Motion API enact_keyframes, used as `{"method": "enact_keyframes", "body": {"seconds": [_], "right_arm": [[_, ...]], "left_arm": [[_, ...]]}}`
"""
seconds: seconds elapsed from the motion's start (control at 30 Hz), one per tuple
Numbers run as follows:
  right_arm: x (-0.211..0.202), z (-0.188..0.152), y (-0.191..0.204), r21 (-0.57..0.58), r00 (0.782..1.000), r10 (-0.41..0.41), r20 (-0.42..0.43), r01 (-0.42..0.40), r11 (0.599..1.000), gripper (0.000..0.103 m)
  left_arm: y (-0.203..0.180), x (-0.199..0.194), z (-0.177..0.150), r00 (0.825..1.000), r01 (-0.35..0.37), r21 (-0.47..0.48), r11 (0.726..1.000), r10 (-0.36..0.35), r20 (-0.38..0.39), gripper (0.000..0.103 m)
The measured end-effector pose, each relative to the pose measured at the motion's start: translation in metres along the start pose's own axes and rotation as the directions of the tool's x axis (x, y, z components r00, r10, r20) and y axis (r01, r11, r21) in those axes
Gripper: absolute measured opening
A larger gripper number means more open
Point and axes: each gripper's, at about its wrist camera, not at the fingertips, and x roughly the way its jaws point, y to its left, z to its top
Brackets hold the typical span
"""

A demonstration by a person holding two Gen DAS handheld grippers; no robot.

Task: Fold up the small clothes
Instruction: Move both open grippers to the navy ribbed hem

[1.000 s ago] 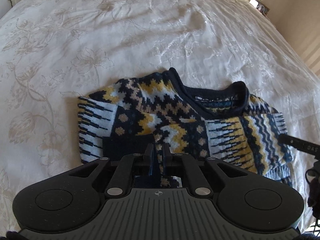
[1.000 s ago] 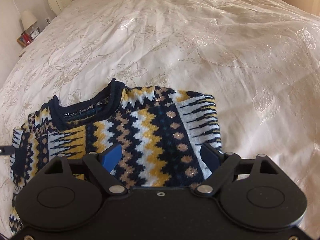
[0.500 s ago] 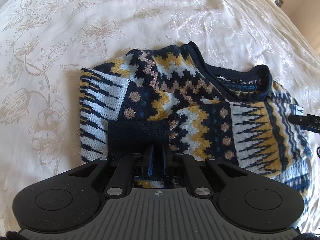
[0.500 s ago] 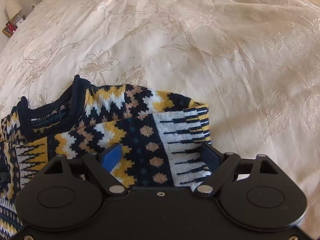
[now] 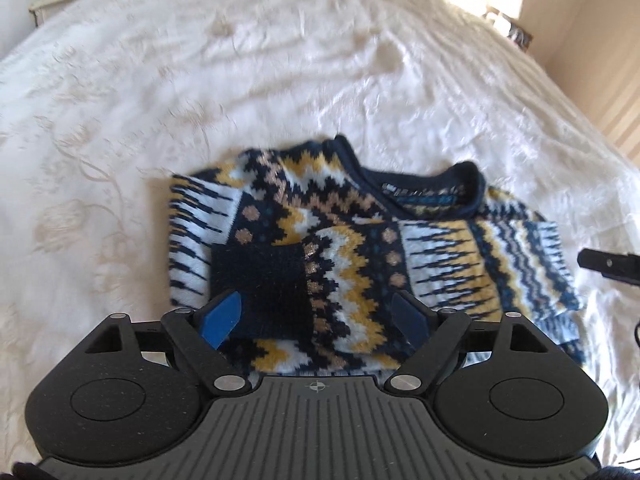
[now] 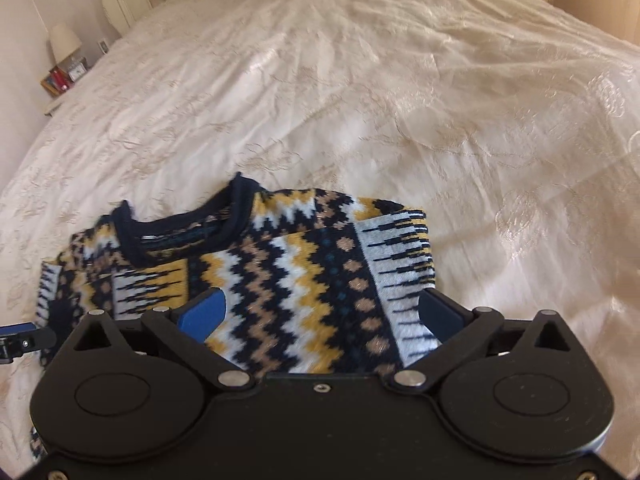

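A home bedroom: a wide bed (image 6: 360, 80) ahead of the tongs, lamp (image 6: 64, 42) and nightstand (image 6: 60, 96) far left.

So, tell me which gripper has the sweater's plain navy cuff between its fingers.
The left gripper: the plain navy cuff lies between its opening fingers, unpinched. The right gripper frames only zigzag knit.

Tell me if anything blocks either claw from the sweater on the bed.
Nothing visible does. The left claw and right claw both hang over the sweater, jaws opening, pads off the knit. Only the bedspread surrounds it.
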Motion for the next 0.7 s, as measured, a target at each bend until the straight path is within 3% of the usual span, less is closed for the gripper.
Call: {"method": "enact_keyframes", "body": {"seconds": [0.13,0.3,0.4,0.5,0.6,0.7], "right_arm": [[-0.03,-0.011,0.012,-0.005,0.998,0.032,0.055,-0.032,0.999,0.103],[-0.077,-0.025,0.036,-0.071,0.977,0.03,0.209,-0.015,0.997,0.103],[-0.103,-0.033,0.047,-0.088,0.954,0.023,0.3,0.004,0.996,0.103],[-0.121,-0.039,0.056,-0.103,0.927,0.012,0.374,0.028,0.994,0.103],[-0.128,-0.045,0.059,-0.09,0.929,0.032,0.368,0.001,0.996,0.103],[-0.133,-0.057,0.058,-0.035,0.931,-0.008,0.364,0.022,0.999,0.102]], "left_arm": [[-0.004,-0.033,-0.004,0.996,-0.042,0.016,0.999,0.041,0.074,0.082],[-0.006,-0.079,-0.009,0.979,-0.071,0.014,0.997,0.067,0.194,0.082],[-0.013,-0.105,-0.01,0.957,-0.125,0.034,0.992,0.111,0.269,0.082],[-0.019,-0.131,-0.017,0.918,-0.169,0.044,0.985,0.141,0.37,0.082],[-0.027,-0.149,-0.027,0.882,-0.188,0.055,0.981,0.144,0.449,0.082],[-0.032,-0.153,-0.037,0.882,-0.204,0.052,0.978,0.16,0.444,0.082]]}}
